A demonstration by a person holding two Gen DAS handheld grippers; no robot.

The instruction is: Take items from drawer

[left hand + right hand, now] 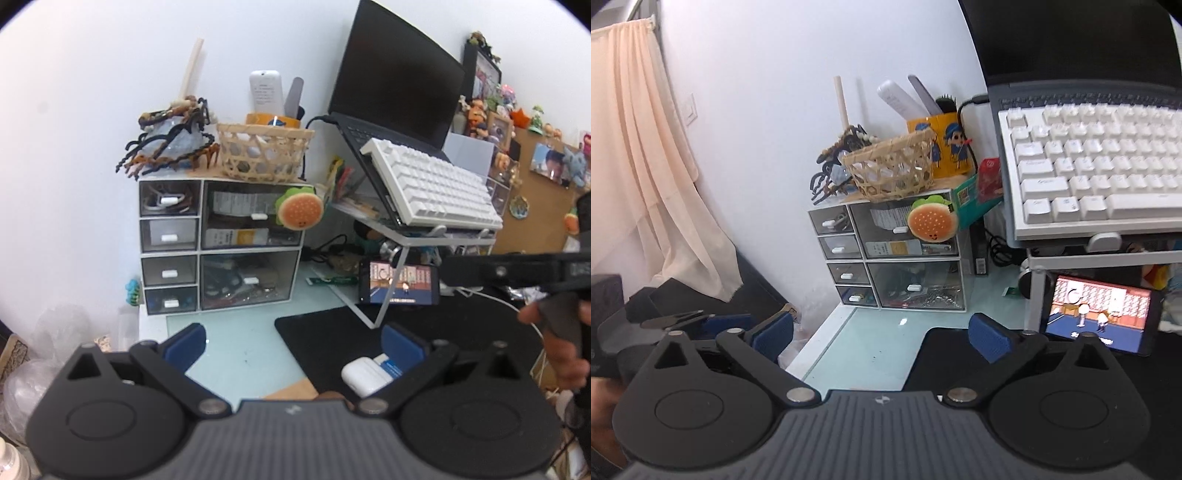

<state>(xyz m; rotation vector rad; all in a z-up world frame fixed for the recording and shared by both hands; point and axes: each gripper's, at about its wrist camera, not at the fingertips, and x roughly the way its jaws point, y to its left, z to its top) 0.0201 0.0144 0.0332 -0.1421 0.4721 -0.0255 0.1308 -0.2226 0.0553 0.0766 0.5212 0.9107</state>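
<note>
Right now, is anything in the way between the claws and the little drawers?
Nothing visible blocks them. Both the left claw and right claw are open, with only bare glass desk between them and the drawer unit. The earbud case lies off to the side on the black mat.

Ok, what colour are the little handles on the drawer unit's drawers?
White, on every drawer handle of the drawer unit; clearest in the right wrist view.

Each camera sits behind its own claw, looking forward over the desk [236, 354]. Both see the drawer box [218, 245] ahead, not very near.
</note>
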